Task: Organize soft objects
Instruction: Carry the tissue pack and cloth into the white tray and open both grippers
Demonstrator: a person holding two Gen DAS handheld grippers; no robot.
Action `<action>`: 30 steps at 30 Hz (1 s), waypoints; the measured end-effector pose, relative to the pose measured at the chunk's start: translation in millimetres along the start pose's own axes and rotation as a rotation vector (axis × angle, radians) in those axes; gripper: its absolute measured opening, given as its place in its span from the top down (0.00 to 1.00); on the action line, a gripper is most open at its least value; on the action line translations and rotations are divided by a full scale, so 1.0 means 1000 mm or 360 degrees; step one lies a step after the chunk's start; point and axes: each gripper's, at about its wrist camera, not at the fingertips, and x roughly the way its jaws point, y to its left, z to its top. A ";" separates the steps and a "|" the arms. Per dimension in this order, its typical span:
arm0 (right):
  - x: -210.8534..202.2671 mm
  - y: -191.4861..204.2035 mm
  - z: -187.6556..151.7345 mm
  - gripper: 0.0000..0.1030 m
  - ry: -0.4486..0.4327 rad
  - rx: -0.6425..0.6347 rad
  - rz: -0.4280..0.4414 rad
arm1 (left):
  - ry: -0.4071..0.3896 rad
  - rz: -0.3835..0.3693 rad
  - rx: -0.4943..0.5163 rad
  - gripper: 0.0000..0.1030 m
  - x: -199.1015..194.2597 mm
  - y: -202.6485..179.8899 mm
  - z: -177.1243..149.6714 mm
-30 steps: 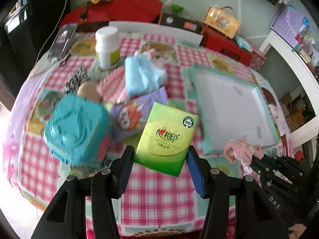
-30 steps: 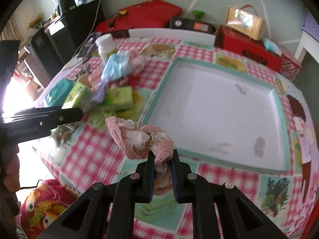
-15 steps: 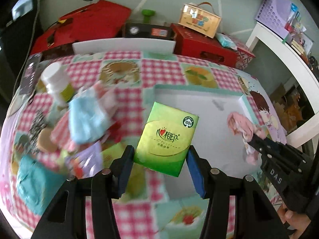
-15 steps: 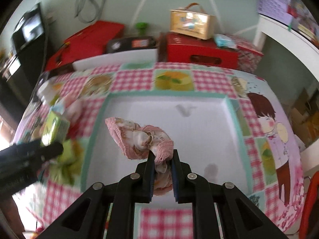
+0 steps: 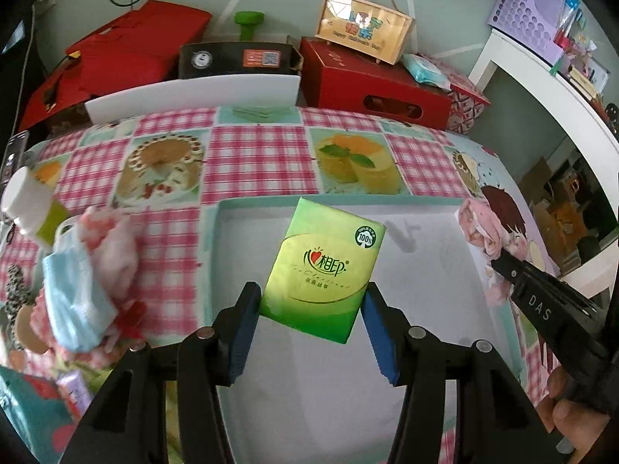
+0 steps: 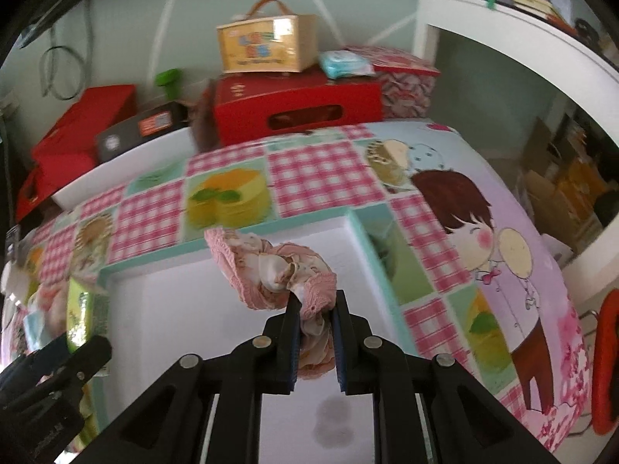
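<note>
a green pack of tissues (image 5: 323,272) is held tight by the left gripper (image 5: 309,311) over the empty white tray (image 5: 240,232). a pink frilly cloth (image 6: 271,270) is pinched by the right gripper (image 6: 315,332). a pile of soft things (image 5: 85,270) is left beside the tray.

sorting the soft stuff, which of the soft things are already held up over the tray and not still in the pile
Two: the green tissue pack clamped in the left gripper, and the pink frilly cloth in the right gripper. The blue cloth lies left of the white tray.

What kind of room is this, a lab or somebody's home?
Most likely a lived-in home. The table wears a cartoon checked tablecloth, red gift boxes are stacked along the wall, and a white shelf holds household clutter.
</note>
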 end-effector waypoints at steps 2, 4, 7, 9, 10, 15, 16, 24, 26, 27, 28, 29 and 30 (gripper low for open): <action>0.009 -0.007 -0.001 0.85 0.0018 0.0011 -0.0046 | 0.0003 -0.0008 0.0046 0.47 0.008 -0.007 -0.001; 0.019 -0.016 -0.004 0.85 0.0062 0.0025 -0.0091 | 0.0044 -0.0005 0.0075 0.47 0.018 -0.014 -0.003; 0.028 -0.026 -0.010 0.85 0.0115 0.0062 -0.0116 | 0.0050 -0.0031 0.0119 0.47 0.021 -0.023 -0.006; 0.030 -0.030 -0.012 0.85 0.0125 0.0074 -0.0122 | 0.0036 -0.0025 0.0155 0.47 0.021 -0.028 -0.008; 0.031 -0.031 -0.013 0.85 0.0128 0.0076 -0.0127 | 0.0036 -0.0022 0.0167 0.47 0.021 -0.030 -0.010; 0.031 -0.029 -0.015 0.82 0.0131 0.0061 -0.0137 | 0.0072 -0.0037 0.0199 0.47 0.025 -0.034 -0.013; 0.031 -0.027 -0.015 0.82 0.0134 0.0050 -0.0140 | 0.0073 -0.0036 0.0198 0.47 0.024 -0.034 -0.013; 0.027 -0.014 -0.016 0.38 0.0130 -0.0021 -0.0168 | 0.0078 -0.0005 0.0134 0.35 0.020 -0.025 -0.009; 0.025 -0.012 -0.015 0.37 0.0121 -0.0038 -0.0164 | 0.0071 0.0012 0.0115 0.35 0.019 -0.021 -0.008; 0.025 -0.010 -0.015 0.33 0.0117 -0.0046 -0.0164 | 0.0062 0.0026 0.0107 0.34 0.018 -0.019 -0.007; 0.025 -0.009 -0.015 0.27 0.0117 -0.0057 -0.0168 | 0.0053 0.0041 0.0100 0.32 0.017 -0.017 -0.006; 0.025 -0.008 -0.015 0.23 0.0119 -0.0063 -0.0172 | 0.0043 0.0057 0.0092 0.22 0.016 -0.015 -0.006; 0.025 -0.007 -0.015 0.18 0.0120 -0.0068 -0.0176 | 0.0030 0.0070 0.0082 0.14 0.016 -0.013 -0.005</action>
